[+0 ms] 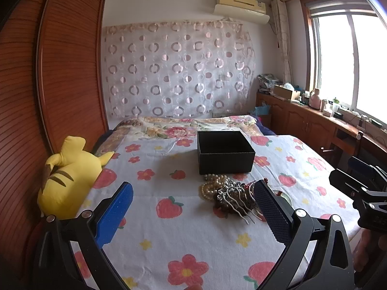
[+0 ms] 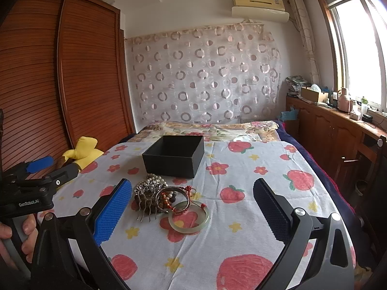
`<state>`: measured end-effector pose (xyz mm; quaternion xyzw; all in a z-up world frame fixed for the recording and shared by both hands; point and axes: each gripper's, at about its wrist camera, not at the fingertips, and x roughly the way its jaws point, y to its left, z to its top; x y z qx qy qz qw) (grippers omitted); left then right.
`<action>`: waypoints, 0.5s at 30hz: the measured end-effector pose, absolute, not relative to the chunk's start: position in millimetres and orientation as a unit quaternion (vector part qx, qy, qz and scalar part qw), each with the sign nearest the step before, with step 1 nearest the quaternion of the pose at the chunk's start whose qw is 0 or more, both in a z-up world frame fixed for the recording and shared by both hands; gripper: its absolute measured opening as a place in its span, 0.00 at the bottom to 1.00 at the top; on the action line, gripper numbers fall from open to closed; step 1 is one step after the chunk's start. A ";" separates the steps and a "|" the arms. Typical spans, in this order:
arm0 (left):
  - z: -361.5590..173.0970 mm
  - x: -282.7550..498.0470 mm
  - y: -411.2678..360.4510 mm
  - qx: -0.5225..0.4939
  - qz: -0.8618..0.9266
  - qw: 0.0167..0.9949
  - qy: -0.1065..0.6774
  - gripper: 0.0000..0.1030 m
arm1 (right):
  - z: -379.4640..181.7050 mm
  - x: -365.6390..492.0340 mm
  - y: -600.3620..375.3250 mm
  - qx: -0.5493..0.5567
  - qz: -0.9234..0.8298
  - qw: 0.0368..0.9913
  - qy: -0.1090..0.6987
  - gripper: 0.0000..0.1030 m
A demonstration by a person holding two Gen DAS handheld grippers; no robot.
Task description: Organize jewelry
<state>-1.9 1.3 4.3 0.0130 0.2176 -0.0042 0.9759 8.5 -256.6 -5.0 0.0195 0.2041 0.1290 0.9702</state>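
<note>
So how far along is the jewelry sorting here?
Nothing looks done: the black box appears empty. Nothing is in hand; the left gripper and right gripper are both open. Left to do: the whole pile, with pearl necklace, metal hair comb and jade bangle, still lies on the bedsheet.

Jewelry pile [image 2: 164,198] (beside black box [image 2: 174,155]).

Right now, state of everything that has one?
black box: lid off, looks empty, upright on bed
jewelry pile: heaped on sheet in front of box, none boxed
jade bangle: flat on sheet, touching pile
left hand-held gripper: open, empty
right hand-held gripper: open, empty
</note>
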 end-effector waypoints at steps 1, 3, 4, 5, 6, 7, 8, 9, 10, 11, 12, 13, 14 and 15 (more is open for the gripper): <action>4.2 -1.7 1.3 0.013 -0.004 0.976 0.218 0.94 | -4.8 8.3 -255.1 0.019 0.130 0.970 0.204 0.98; 0.5 2.0 -3.3 0.013 -0.004 0.975 0.220 0.94 | -4.4 8.1 -251.7 0.021 0.134 0.969 0.205 0.98; -1.5 3.0 -4.6 0.013 -0.003 0.975 0.222 0.94 | -2.2 8.7 -245.8 0.020 0.135 0.969 0.205 0.98; -3.6 2.9 -5.1 0.013 -0.004 0.974 0.225 0.94 | -2.9 9.6 -244.3 0.020 0.138 0.968 0.207 0.98; -6.0 4.8 -6.0 0.013 -0.004 0.974 0.227 0.94 | -5.2 8.3 -242.2 0.019 0.140 0.968 0.208 0.98; -13.9 4.6 -7.6 0.012 -0.006 0.973 0.230 0.94 | -8.3 12.1 -242.1 0.018 0.141 0.967 0.210 0.98; -16.0 5.3 -8.6 0.012 -0.006 0.972 0.233 0.94 | -9.1 13.1 -240.5 0.017 0.142 0.967 0.211 0.98; -18.4 5.8 -8.4 0.012 -0.007 0.972 0.235 0.94 | -6.0 6.4 -242.1 0.016 0.145 0.966 0.212 0.98; -20.6 6.4 -8.8 0.011 -0.008 0.971 0.237 0.94 | -6.8 7.1 -241.5 0.014 0.146 0.966 0.213 0.98; -22.2 7.4 -7.9 0.011 -0.008 0.971 0.239 0.94 | -8.3 8.5 -241.4 0.013 0.148 0.965 0.215 0.98; -24.9 9.3 -6.3 0.011 -0.010 0.970 0.242 0.94 | -12.1 10.0 -243.9 0.013 0.151 0.964 0.217 0.98; -26.0 10.0 -3.7 0.009 -0.012 0.969 0.245 0.94 | -13.8 11.1 -244.1 0.011 0.154 0.963 0.220 0.98; -27.6 11.3 -3.0 0.008 -0.015 0.969 0.248 0.94 | -15.8 12.4 -245.4 0.009 0.156 0.962 0.224 0.97; -28.9 12.5 -1.9 0.005 -0.019 0.967 0.252 0.94 | -17.5 14.0 -245.7 0.008 0.160 0.961 0.227 0.95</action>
